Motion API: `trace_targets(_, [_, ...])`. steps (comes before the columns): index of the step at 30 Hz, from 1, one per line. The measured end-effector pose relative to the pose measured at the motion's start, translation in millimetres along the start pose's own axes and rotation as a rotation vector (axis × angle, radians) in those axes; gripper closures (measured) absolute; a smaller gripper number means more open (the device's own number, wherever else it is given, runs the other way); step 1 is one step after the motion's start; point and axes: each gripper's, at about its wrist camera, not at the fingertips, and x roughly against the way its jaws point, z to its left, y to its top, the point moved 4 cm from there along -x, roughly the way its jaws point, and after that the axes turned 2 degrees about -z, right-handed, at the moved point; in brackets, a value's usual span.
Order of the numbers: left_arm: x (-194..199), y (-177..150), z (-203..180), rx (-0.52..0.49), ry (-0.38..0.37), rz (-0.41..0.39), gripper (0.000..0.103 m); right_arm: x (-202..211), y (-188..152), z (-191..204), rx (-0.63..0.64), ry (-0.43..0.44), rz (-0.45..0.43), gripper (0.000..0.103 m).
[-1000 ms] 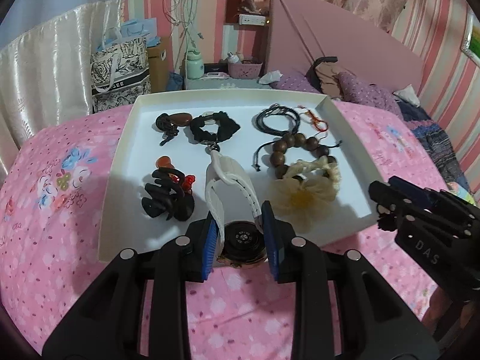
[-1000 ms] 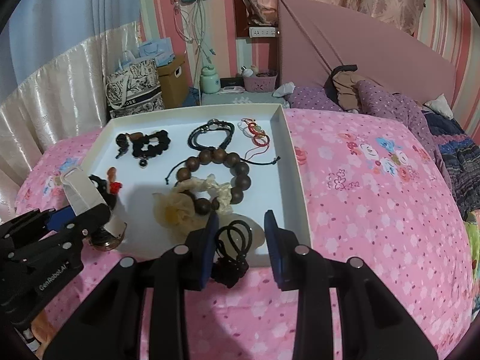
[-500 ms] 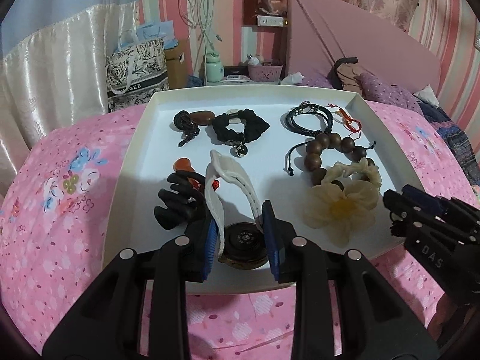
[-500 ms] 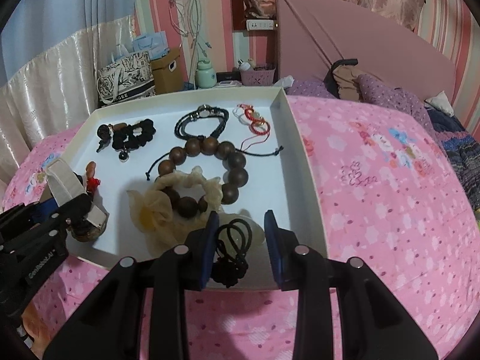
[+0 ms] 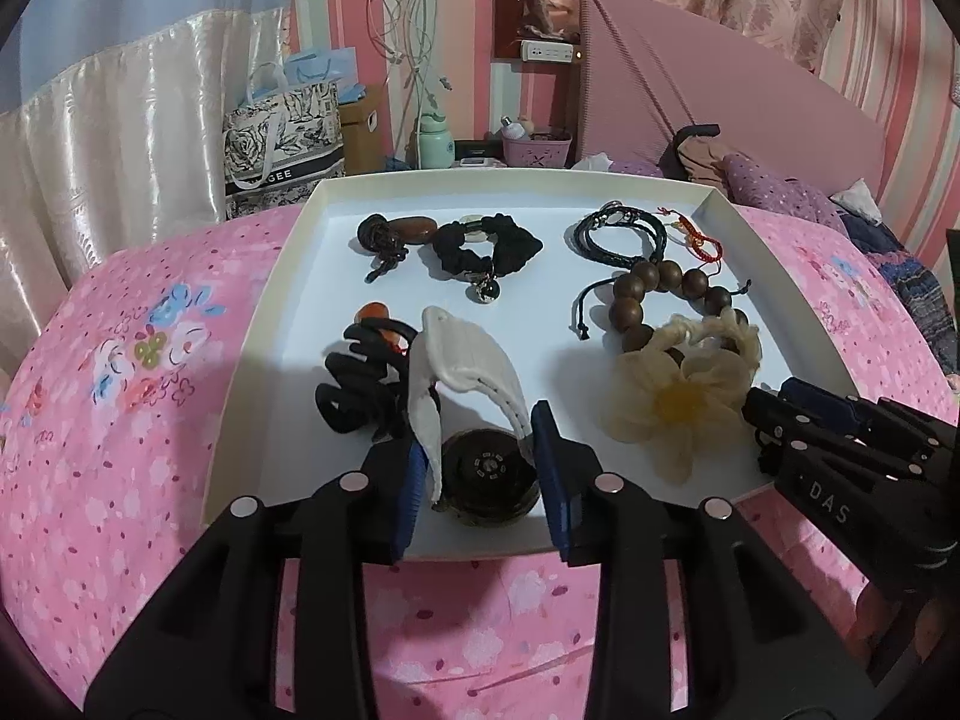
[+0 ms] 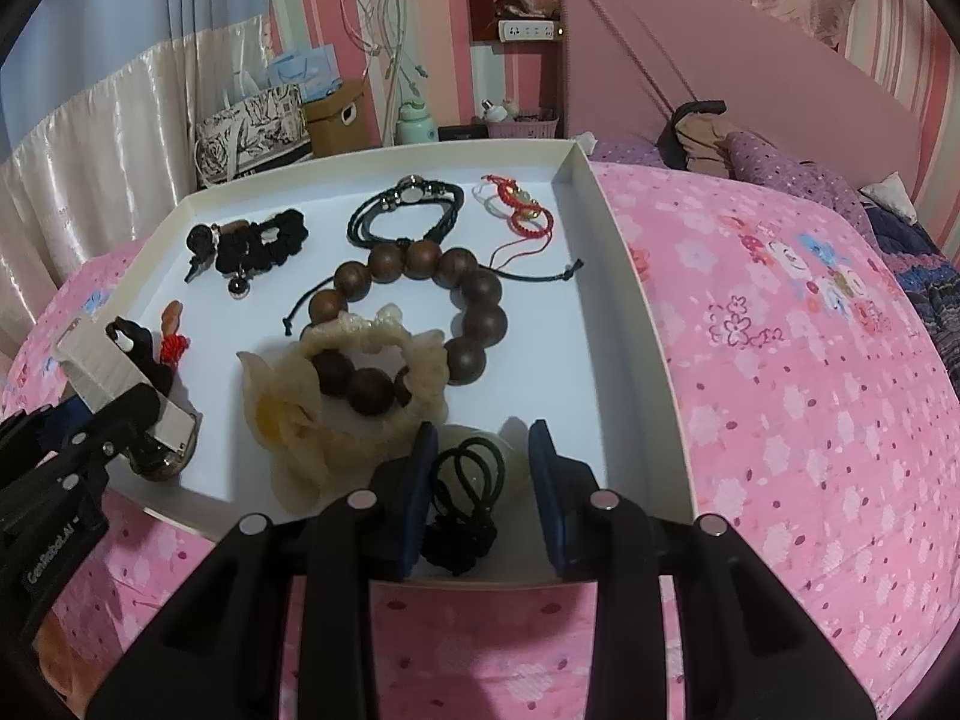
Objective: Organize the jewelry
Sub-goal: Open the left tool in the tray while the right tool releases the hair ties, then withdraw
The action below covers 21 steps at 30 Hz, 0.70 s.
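Lowered into tray, left gripper just loosened around watch; right gripper seemingly pinches pendant cord.

Both tools are matte black plastic with angular, cut-out arms; each finger ends in a flat blue pad and carries round silver screws. The left gripper bears white lettering — "GenRobot.AI"; the right gripper reads "DAS".

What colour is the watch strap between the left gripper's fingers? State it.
White or cream; the watch strap shows best in the left wrist view.
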Motion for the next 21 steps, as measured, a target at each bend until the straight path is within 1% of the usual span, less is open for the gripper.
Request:
trace_targets(4, [-0.1, -1.9, 1.9, 0.010, 0.000, 0.008, 0.065, -0.6, -0.6, 1.4, 0.016, -0.009, 0.003, 0.070])
trace_targets(5, [-0.4, -2.1, 2.9, 0.014, -0.003, 0.013, 0.064, 0.0, -0.5, 1.7, 0.018, -0.006, 0.004, 0.069])
trace_targets(6, [-0.9, -2.4, 3.5, 0.016, -0.005, 0.017, 0.062, 0.7, -0.2, 1.8, 0.018, 0.000, 0.007, 0.066])
trace_targets(7, [-1.4, -2.5, 4.9, 0.020, -0.001, 0.020, 0.060, 3.2, 0.6, 1.7, 0.016, 0.002, 0.004, 0.054])
trace_targets(8, [-1.2, -2.8, 6.1, 0.024, 0.000, 0.023, 0.059, 6.6, 1.6, 1.6, 0.014, -0.003, -0.010, 0.044])
trace_targets(12, [2.5, -5.1, 13.1, 0.059, -0.012, 0.050, 0.057, 26.0, 6.8, 2.5, 0.032, -0.002, -0.047, 0.043])
trace_targets(14, [10.6, -7.4, 15.5, 0.070, -0.017, 0.046, 0.056, 39.5, 8.5, 2.8, 0.041, -0.005, -0.071, 0.043])
trace_targets(15, [19.0, -8.9, 16.7, 0.070, -0.018, 0.031, 0.052, 47.2, 8.5, 2.5, 0.042, -0.011, -0.086, 0.043])
trace_targets(16, [28.1, -9.5, 17.4, 0.070, -0.018, 0.012, 0.046, 59.2, 8.3, 2.0, 0.041, -0.016, -0.107, 0.036])
trace_targets(17, [37.3, -9.6, 18.1, 0.068, -0.018, -0.006, 0.042, 70.5, 7.4, 1.6, 0.035, -0.017, -0.132, 0.023])
trace_targets(18, [46.1, -9.2, 18.6, 0.068, -0.019, -0.023, 0.035, 79.5, 6.2, 0.9, 0.030, -0.020, -0.154, 0.019])
trace_targets(19, [63.4, -9.0, 19.7, 0.065, -0.022, -0.059, 0.030, 90.4, 4.2, 1.0, 0.028, -0.022, -0.180, 0.017])
trace_targets(20, [73.1, -8.6, 20.5, 0.062, -0.021, -0.077, 0.027, 103.3, 0.8, 2.3, 0.035, -0.021, -0.199, 0.017])
trace_targets(21, [85.2, -8.9, 21.5, 0.058, -0.019, -0.098, 0.021, 114.7, -3.7, 4.0, 0.040, -0.017, -0.209, 0.017])
